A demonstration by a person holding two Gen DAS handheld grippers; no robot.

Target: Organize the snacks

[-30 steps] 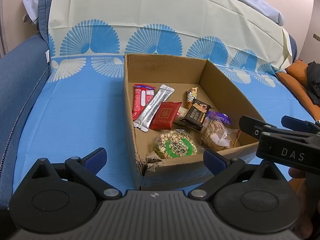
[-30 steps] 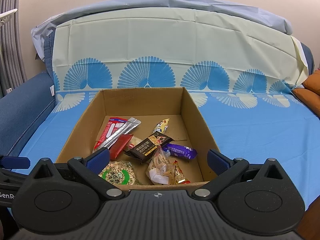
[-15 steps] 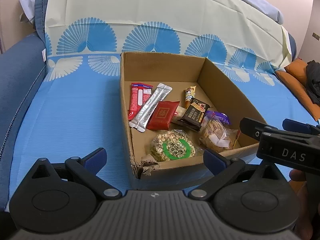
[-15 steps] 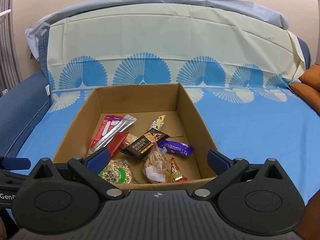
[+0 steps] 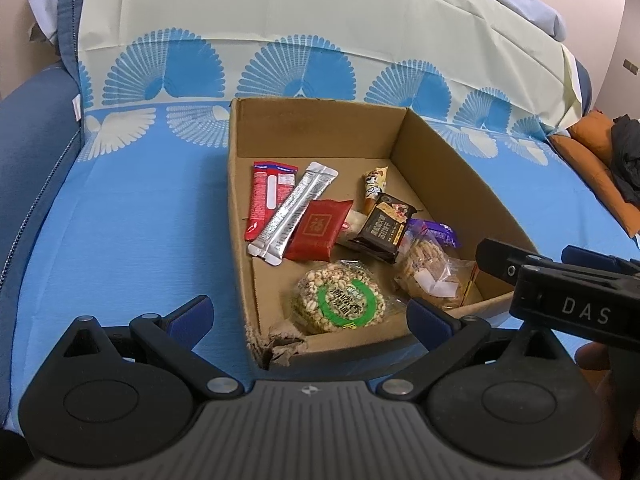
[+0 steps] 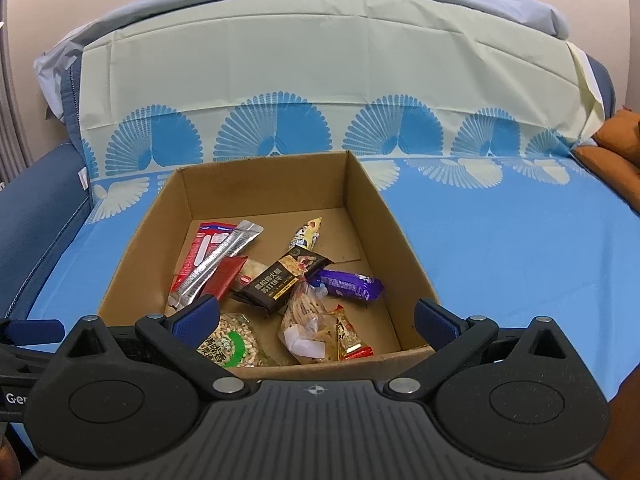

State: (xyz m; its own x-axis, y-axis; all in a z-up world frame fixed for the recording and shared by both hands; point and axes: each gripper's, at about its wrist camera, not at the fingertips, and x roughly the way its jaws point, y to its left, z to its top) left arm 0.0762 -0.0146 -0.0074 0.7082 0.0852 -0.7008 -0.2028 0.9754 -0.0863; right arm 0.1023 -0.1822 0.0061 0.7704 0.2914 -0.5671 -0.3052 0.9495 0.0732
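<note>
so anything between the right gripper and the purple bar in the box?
Only the box's near wall, low and just ahead of the open right gripper. The purple bar lies uncovered on the box floor, beside the clear cracker bag, so coming in from above the path looks clear.

A sofa seat draped in a bright blue cloth with white and blue fan patterns (image 5: 120, 216) (image 6: 520, 248); directly on it sits an open brown cardboard box (image 5: 452, 176) (image 6: 264, 184); an orange cushion (image 5: 592, 176) at its right end.
</note>
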